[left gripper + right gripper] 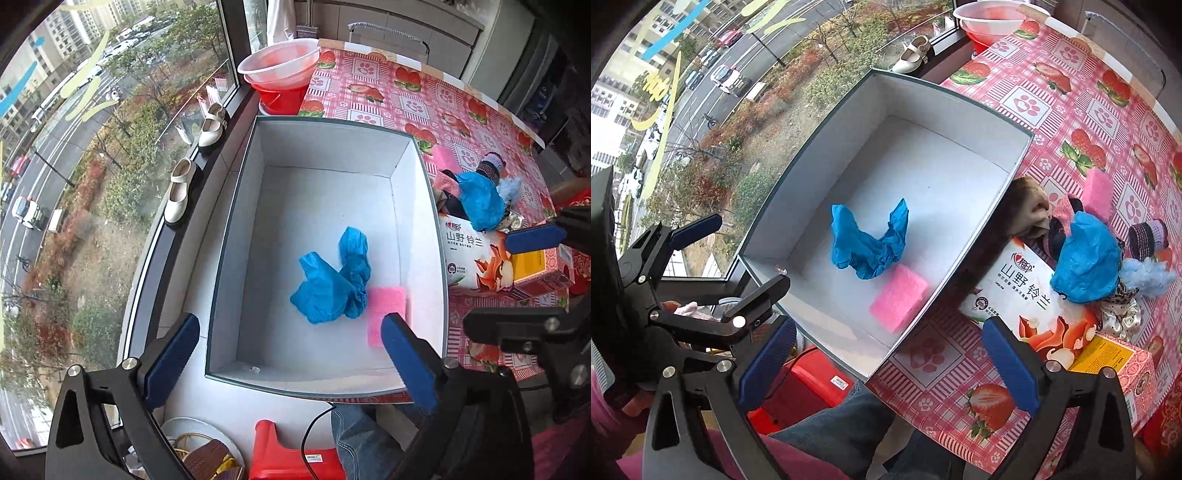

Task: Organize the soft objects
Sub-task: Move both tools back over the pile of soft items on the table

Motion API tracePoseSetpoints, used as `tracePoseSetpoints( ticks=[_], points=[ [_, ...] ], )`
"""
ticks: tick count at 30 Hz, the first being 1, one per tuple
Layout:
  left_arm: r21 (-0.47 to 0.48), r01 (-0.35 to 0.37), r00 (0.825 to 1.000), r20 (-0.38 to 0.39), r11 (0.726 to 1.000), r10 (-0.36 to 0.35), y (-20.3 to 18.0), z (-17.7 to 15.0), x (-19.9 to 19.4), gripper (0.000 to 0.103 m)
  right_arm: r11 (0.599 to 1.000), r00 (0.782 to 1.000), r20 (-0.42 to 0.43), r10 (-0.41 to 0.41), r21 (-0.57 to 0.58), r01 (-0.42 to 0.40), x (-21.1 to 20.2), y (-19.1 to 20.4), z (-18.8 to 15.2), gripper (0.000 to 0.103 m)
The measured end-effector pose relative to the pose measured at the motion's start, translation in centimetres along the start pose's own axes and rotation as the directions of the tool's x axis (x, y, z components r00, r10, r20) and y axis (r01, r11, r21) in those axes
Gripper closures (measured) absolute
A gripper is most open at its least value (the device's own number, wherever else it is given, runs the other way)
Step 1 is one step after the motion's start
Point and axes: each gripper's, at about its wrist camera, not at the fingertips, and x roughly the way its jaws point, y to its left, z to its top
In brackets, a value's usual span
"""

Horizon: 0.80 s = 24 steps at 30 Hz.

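Blue crumpled shoe covers (334, 280) lie on the white floor of the open box (236, 229), near its middle, with a pink sponge (386, 314) touching them at about four o'clock — both seen again from the right wrist, the covers (870, 243) at centre and the sponge (899, 297) just below.

Both claws stand wide apart and grip nothing. The left gripper (291, 360) hangs over the near end of the box, its blue pads (171, 360) well apart; the right gripper (886, 363) hovers over the box's near corner and the table edge.

More soft things wait outside the box, at three o'clock from it on the red-and-pink tablecloth (399, 92): another blue shoe cover (1087, 258), a second pink sponge (1099, 192), a pale blue fluffy tuft (1150, 275) and a satin scrunchie (1123, 314) — heaped on a printed tissue pack (1027, 295).
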Motion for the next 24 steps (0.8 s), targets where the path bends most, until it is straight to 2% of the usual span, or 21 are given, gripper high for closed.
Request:
tracePoseSetpoints(
  ticks=[3, 7, 12, 19, 21, 24],
  points=[
    [0.002, 0.022, 1.000, -0.023, 1.000, -0.022, -0.6, 0.3, 0.2, 0.000, 0.999, 1.000, 0.024, -0.014, 0.036, 0.013, -1.2, -0.8, -0.2, 0.001],
    [0.038, 0.072, 0.997, -0.002, 0.997, -0.072, -2.3, 1.3, -1.1, 0.000, 0.996, 0.998, 0.048, -0.029, 0.084, 0.025, -3.8, -2.4, -0.7, 0.001],
    [0.113, 0.154, 0.988, -0.012, 0.982, -0.154, -5.4, 3.8, -2.3, 0.000, 0.977, 0.993, 0.105, -0.060, 0.212, 0.037, -8.6, -7.1, -2.2, 0.001],
    [0.177, 0.245, 0.970, -0.044, 0.953, -0.241, -9.9, 7.6, -3.0, 0.000, 0.895, 0.976, 0.163, -0.145, 0.443, 0.059, -14.0, -17.4, -6.0, 0.001],
    [0.200, 0.241, 0.970, -0.049, 0.950, -0.236, -11.4, 8.6, -3.0, 0.000, 0.857, 0.975, 0.145, -0.167, 0.511, 0.070, -14.1, -20.8, -7.3, 0.001],
    [0.218, 0.238, 0.971, -0.074, 0.947, -0.228, -13.5, 10.0, -2.3, 0.000, 0.797, 0.983, 0.116, -0.145, 0.602, 0.047, -12.7, -25.7, -9.3, 0.001]
  ],
)
